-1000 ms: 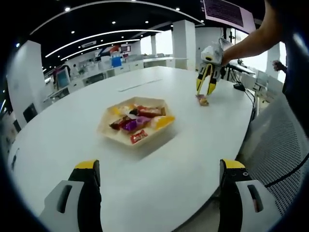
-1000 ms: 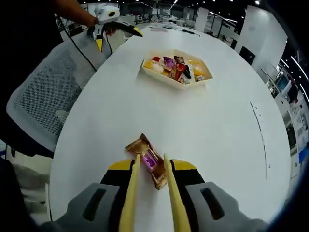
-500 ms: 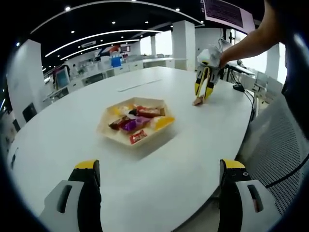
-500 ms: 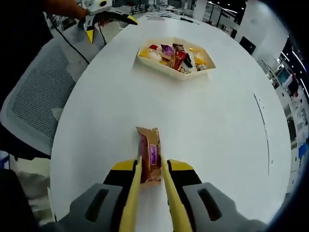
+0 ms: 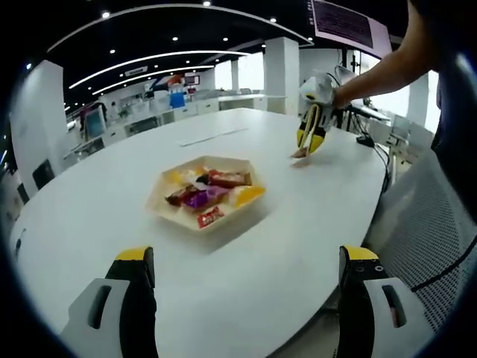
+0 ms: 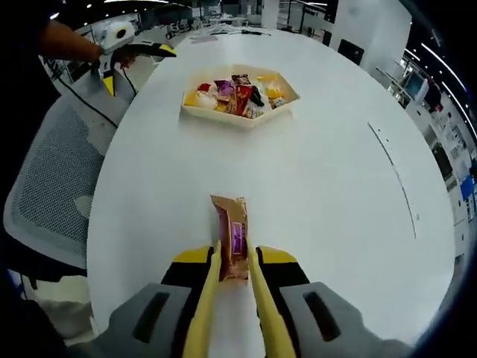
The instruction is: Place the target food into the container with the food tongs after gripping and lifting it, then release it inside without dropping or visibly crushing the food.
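Observation:
A brown and purple snack packet [image 6: 232, 233] stands on end between the yellow tongs on my right gripper [image 6: 233, 252], which is shut on it just above the white table [image 6: 335, 224]. The hexagonal cream tray [image 6: 223, 118] with several wrapped snacks lies further ahead on the table. In the left gripper view that tray [image 5: 168, 215] sits mid-table. My right gripper [image 5: 304, 148] hangs beyond it to the right, with the packet [image 5: 298, 154] at the tong tips. My left gripper [image 5: 246, 257] stands open near the table's edge, with nothing between its jaws.
A grey mesh chair [image 6: 52, 194] stands beside the table on the left of the right gripper view. The person's arm [image 5: 380, 63] reaches over the table. Cables and small devices [image 5: 369, 134] lie at the table's far right end. Office desks fill the background.
The tongs shut on the packet, which turned from flat and slanted to upright and rose off the table. The right hand has drawn up and back. The left gripper stayed still.

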The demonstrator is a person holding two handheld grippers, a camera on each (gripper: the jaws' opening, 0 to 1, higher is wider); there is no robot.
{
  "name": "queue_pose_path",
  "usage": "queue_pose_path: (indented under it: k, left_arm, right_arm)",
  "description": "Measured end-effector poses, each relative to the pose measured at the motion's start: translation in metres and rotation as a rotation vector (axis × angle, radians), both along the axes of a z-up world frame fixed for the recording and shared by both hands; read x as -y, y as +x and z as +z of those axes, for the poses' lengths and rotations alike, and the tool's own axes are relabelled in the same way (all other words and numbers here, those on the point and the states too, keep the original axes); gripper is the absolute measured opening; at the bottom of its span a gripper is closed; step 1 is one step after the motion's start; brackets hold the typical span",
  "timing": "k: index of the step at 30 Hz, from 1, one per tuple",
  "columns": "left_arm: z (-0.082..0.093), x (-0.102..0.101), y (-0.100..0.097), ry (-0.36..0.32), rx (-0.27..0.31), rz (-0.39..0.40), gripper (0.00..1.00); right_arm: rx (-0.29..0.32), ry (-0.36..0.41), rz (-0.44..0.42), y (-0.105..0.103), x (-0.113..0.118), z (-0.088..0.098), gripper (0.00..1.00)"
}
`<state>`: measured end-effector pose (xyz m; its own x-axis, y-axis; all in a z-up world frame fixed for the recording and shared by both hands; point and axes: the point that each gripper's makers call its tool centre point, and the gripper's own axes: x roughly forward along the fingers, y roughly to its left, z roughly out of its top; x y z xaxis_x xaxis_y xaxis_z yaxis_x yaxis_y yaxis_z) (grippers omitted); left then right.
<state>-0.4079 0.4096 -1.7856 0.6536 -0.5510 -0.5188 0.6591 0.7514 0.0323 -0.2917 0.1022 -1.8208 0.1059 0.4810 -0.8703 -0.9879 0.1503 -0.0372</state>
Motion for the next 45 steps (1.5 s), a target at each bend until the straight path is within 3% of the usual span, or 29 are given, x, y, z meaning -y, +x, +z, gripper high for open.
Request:
queue_pose_path:
  k: [14,23,27,30,33,35,37,45]
  left_arm:
    - [0.002,0.002,-0.001,-0.015,0.007,-0.013,1.00]
    - [0.014,0.007,-0.002,-0.074,0.032,-0.023,1.00]
    - [0.017,0.008,-0.002,-0.083,0.043,-0.025,1.00]
    - [0.027,0.013,-0.004,-0.141,0.050,-0.028,1.00]
    - [0.029,0.017,-0.006,-0.152,0.049,-0.045,1.00]
    - [0.027,0.020,-0.008,-0.129,0.055,-0.069,1.00]
    - [0.022,0.019,-0.009,-0.052,0.076,-0.087,1.00]
    - [0.023,0.019,-0.008,-0.065,0.073,-0.090,1.00]
  right_arm:
    - [0.027,0.000,-0.057,0.013,-0.007,0.030,0.21]
    - [0.047,-0.008,-0.070,0.031,-0.023,0.058,0.21]
    - [0.049,-0.027,-0.053,0.031,-0.038,0.063,0.21]
    - [0.056,-0.033,-0.051,0.032,-0.051,0.070,0.21]
    - [0.059,-0.030,-0.050,0.032,-0.069,0.078,0.21]
    - [0.065,-0.029,-0.054,0.032,-0.078,0.080,0.22]
    - [0.065,-0.025,-0.054,0.033,-0.090,0.082,0.22]
    - [0.074,-0.010,-0.009,0.041,-0.153,0.092,0.22]
